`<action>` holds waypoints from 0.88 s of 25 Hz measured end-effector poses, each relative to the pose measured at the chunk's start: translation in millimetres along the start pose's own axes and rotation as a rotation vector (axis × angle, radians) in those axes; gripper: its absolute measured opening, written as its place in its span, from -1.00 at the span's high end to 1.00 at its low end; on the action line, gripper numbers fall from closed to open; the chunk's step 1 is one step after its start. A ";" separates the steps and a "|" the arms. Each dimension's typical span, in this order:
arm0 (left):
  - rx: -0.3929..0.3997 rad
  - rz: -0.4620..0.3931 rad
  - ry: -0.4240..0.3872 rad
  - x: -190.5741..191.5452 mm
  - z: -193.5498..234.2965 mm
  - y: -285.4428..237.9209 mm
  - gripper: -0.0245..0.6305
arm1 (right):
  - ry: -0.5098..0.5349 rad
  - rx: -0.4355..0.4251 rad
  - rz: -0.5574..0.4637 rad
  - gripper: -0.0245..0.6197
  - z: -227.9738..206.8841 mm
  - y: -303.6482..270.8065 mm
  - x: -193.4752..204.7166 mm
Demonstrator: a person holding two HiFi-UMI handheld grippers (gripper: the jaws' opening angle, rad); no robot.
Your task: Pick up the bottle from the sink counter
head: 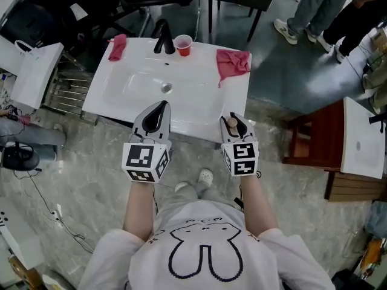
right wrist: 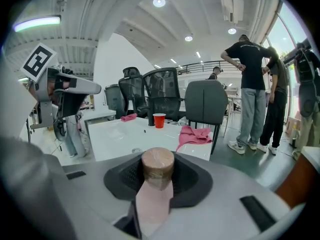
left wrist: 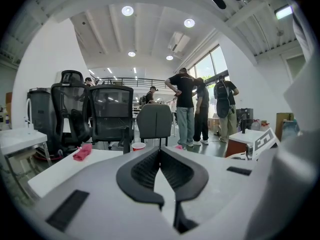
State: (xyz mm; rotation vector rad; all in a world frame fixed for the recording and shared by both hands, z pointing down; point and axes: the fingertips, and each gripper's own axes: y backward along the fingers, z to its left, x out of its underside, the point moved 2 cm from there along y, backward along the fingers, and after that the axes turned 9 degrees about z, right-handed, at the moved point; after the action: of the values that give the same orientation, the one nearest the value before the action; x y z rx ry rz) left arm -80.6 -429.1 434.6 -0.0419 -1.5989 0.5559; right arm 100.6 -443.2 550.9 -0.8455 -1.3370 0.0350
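The person wears a white T-shirt (head: 202, 252) printed with a dark rabbit-ears outline, plus a pale shoe (head: 205, 176). The left gripper (head: 161, 106) and right gripper (head: 233, 119) are grey, with black ribbed pads (left wrist: 145, 171) and black-and-white marker cubes (head: 145, 161).

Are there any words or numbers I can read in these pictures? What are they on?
No readable words or numbers anywhere.
The square markers: black-and-white patterns, not letters.
The shirt: tiny marks above the bunny outline, too small to read.
The bottle and red cup: no print shows.
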 end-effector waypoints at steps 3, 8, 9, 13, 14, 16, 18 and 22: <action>0.006 0.000 -0.003 -0.2 -0.3 3.1 0.90 | 0.001 0.000 0.006 0.51 1.3 0.5 0.0; 0.025 -0.008 -0.015 -4.1 0.4 7.6 0.90 | -0.022 0.020 0.022 0.51 -0.2 1.1 -0.2; 0.029 -0.009 -0.016 -4.3 1.9 8.7 0.90 | -0.031 0.022 0.028 0.51 0.5 1.9 -0.6; 0.049 -0.014 -0.022 -8.2 6.0 11.3 0.90 | -0.041 0.039 0.024 0.51 2.6 8.3 -8.9; 0.056 -0.017 -0.026 -10.3 5.9 11.7 0.90 | -0.044 0.046 0.021 0.51 2.8 10.8 -11.4; 0.070 -0.026 -0.030 -15.4 6.1 13.2 0.90 | -0.049 0.061 0.018 0.51 4.3 17.0 -15.5; 0.084 -0.039 -0.032 -22.3 7.2 14.9 0.90 | -0.047 0.075 0.015 0.51 7.1 23.7 -20.0; 0.109 -0.071 -0.042 -37.9 6.4 18.0 0.90 | -0.046 0.104 0.002 0.51 7.9 36.9 -30.9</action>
State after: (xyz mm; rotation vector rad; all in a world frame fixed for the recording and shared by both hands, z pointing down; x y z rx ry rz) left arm -87.5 -428.7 392.7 0.1085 -1.6020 0.5909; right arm 101.2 -427.7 504.7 -0.7624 -1.3660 0.1254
